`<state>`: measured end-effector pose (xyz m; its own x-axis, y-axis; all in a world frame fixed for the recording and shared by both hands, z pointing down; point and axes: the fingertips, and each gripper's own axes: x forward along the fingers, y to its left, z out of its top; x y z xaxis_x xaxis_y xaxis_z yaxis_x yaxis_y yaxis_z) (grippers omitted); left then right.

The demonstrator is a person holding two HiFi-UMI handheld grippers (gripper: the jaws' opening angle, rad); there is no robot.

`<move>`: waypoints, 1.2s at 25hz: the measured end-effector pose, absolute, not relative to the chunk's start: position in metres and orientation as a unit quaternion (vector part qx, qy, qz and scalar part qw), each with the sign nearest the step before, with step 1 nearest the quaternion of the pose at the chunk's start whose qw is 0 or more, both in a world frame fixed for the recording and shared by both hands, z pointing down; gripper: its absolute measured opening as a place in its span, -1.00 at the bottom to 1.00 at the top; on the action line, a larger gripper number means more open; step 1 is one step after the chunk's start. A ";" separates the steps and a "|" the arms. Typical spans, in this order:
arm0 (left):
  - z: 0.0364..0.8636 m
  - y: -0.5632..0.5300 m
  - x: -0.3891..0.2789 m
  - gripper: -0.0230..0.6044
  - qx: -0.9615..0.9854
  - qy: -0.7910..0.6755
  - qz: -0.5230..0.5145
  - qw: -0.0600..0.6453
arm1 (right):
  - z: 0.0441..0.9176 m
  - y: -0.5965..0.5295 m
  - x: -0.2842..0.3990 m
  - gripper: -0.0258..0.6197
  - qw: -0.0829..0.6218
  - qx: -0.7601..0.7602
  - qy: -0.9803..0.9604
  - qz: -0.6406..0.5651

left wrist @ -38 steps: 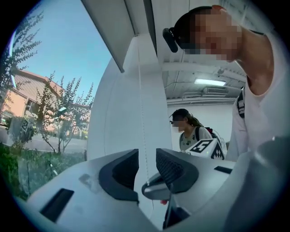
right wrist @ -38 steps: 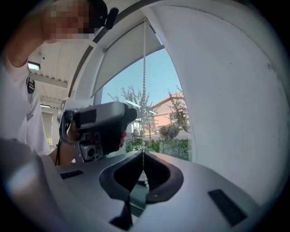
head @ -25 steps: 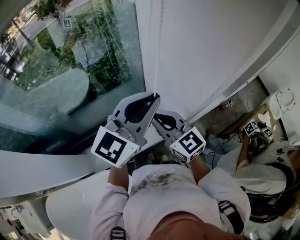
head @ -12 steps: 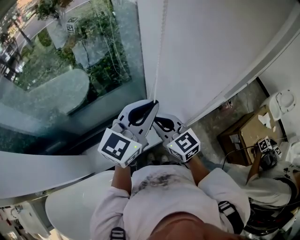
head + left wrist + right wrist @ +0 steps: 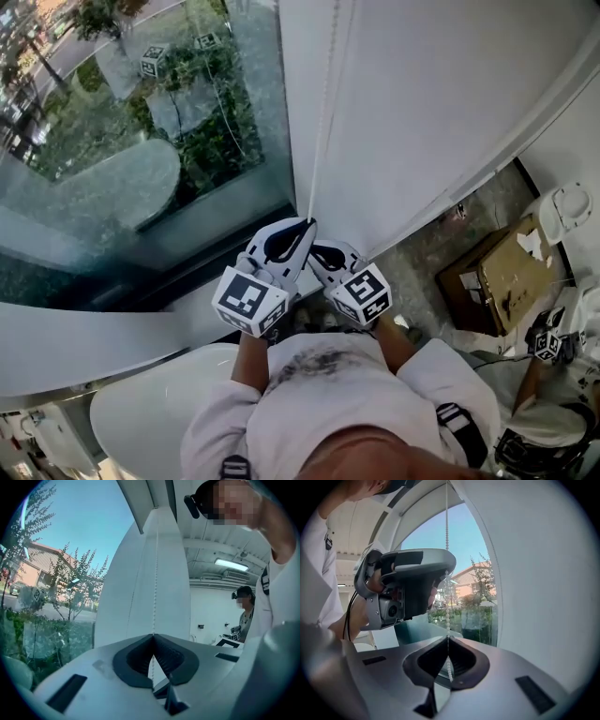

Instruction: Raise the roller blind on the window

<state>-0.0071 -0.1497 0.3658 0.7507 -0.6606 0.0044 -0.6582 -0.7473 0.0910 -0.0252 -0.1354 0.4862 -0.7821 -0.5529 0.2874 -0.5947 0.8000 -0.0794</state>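
Left gripper (image 5: 307,225): jaws shut tight, bead chain (image 5: 323,122) pinched right at the tips, with the chain running straight up from them. Right gripper (image 5: 319,251): jaws also closed on the chain, beads passing down through the pad notch. It sits just below and beside the left one, and both look to be on the same strand. Both grippers are in front of the person's chest, close to the edge of the blind.

Roller blind (image 5: 441,94): white fabric covering the right part of the window. Its bottom bar runs diagonally low down near the floor, so it reads as mostly lowered. Window glass (image 5: 141,141) to the left of the chain is bare, with trees and a street outside. Cardboard box (image 5: 497,281) is on the floor to the right, and another person (image 5: 553,375) is at the lower right.

Progress: the chain is grabbed and taut, so a pull is probably under way, but the blind shows little lift. I judge this as early in the task. Most of the raising is left, likely several more hand-over-hand pulls. The top roller is out of view, so I can't tell how much fabric is wound up.
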 end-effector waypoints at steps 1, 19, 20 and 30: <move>0.369 -0.149 -0.007 -0.90 0.934 -0.353 -0.014 0.046 | 0.490 -0.135 -0.025 -0.73 0.128 0.305 -0.940 0.085; 0.435 -0.152 -0.007 -0.90 0.927 -0.364 0.008 0.094 | 0.555 -0.135 -0.023 -0.73 0.181 0.307 -0.926 0.125; 0.438 -0.152 -0.007 -0.90 0.926 -0.364 0.009 0.096 | 0.558 -0.135 -0.023 -0.73 0.184 0.307 -0.925 0.127; 0.453 -0.153 -0.005 -0.90 0.925 -0.365 0.010 0.103 | 0.573 -0.135 -0.020 -0.73 0.200 0.309 -0.920 0.135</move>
<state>-0.0055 -0.1532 0.4534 0.7330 -0.6738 0.0934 -0.6778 -0.7118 0.1840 -0.0202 -0.1354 0.5726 -0.7293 -0.5145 0.4510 -0.6225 0.7726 -0.1252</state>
